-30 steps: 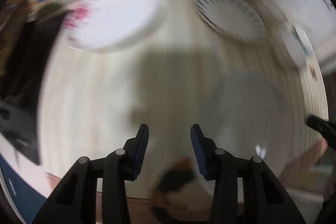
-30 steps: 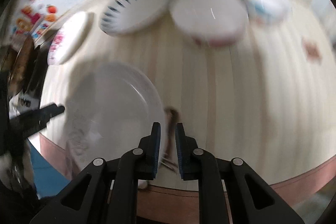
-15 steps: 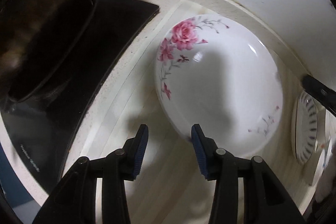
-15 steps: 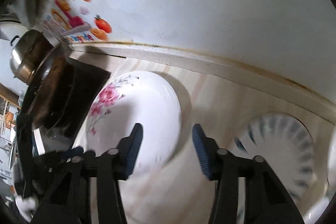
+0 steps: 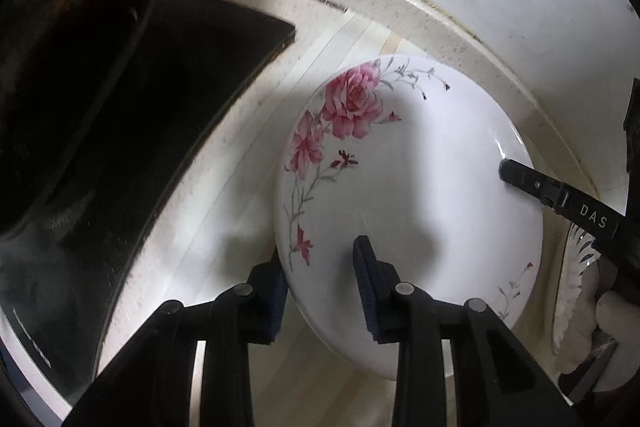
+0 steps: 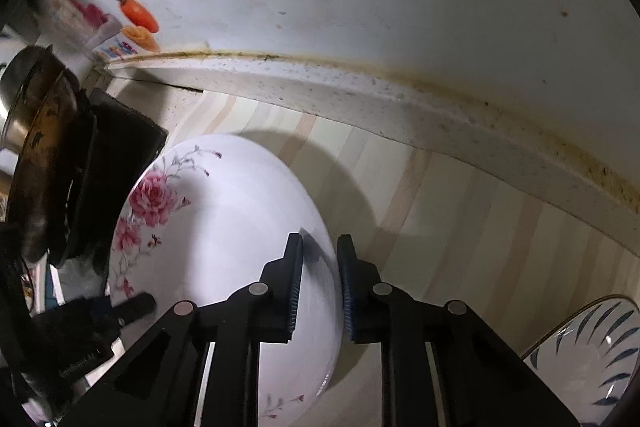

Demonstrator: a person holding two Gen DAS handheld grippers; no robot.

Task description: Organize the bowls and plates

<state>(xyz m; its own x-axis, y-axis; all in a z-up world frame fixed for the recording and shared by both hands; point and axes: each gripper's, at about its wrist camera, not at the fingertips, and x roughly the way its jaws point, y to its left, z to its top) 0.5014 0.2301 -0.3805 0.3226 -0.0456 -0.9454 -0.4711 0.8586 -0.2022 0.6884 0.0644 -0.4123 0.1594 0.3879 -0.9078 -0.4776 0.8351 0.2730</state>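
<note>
A white deep plate with pink roses (image 5: pixel 420 187) lies on the pale striped counter beside the stove. My left gripper (image 5: pixel 320 259) straddles its left rim, one pad outside and one inside, and its jaws are closing onto the wall. My right gripper (image 6: pixel 320 247) straddles the opposite rim of the same plate (image 6: pixel 224 227), also closing, with pads against both sides. One of the right gripper's fingers (image 5: pixel 520 179) shows at the plate's far edge in the left wrist view. The left gripper (image 6: pixel 132 307) shows low on the left in the right wrist view.
A black cooktop (image 5: pixel 180 87) with a dark wok (image 5: pixel 60 27) sits just left of the plate. A raised speckled ledge (image 6: pixel 360 95) and the white wall run behind. A blue-striped plate (image 6: pixel 592 355) lies to the right on the counter.
Both grippers swept left from the other dishes to the rose plate. The right one opened wide, came down over the rim and narrowed. The left jaws also narrowed on the rim.
</note>
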